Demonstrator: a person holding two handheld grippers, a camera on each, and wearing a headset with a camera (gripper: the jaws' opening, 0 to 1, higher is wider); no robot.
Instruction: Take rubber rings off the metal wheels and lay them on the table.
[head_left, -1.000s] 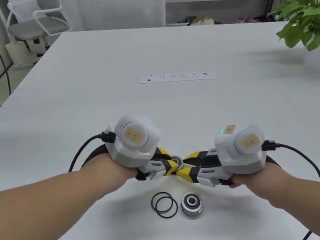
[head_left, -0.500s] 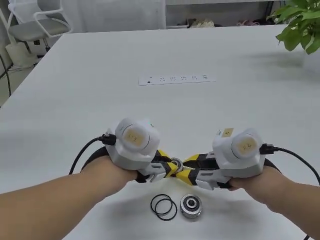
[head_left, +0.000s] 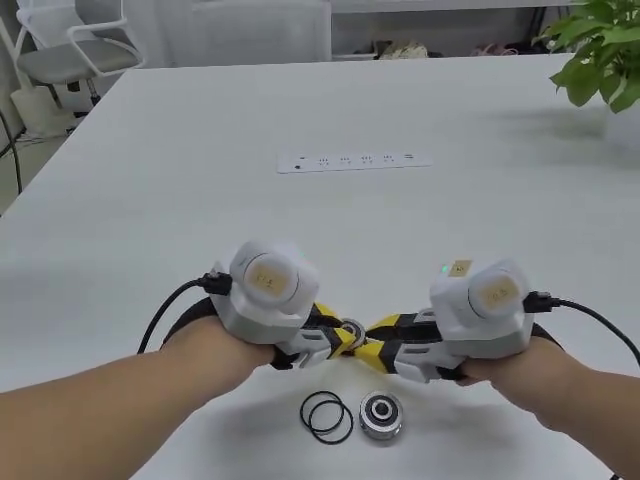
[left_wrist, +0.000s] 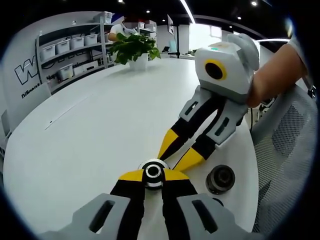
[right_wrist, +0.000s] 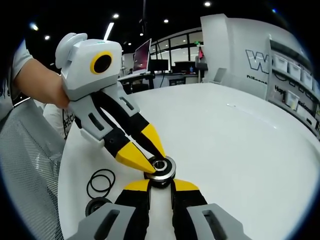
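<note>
- Wheel (head_left: 351, 331) is held just behind the second wheel (head_left: 382, 415) and two loose rings (head_left: 327, 413), its flat face turned up.
- Left gripper (left_wrist: 152, 174) and right gripper (right_wrist: 161, 184) both clamp it narrowly, tips meeting from opposite sides.

The head view looks forward and down from above the person's forearms, across the white table (head_left: 150, 200) to a power strip (head_left: 353, 159) and a potted plant (head_left: 600, 50). The left gripper view sits low and close behind its own jaws, facing the right gripper (left_wrist: 172, 157). The right gripper view looks the opposite way at the left gripper (right_wrist: 150, 160). All three views share the metal wheel (head_left: 352, 330) (left_wrist: 153, 171) (right_wrist: 162, 167) between them.
</note>
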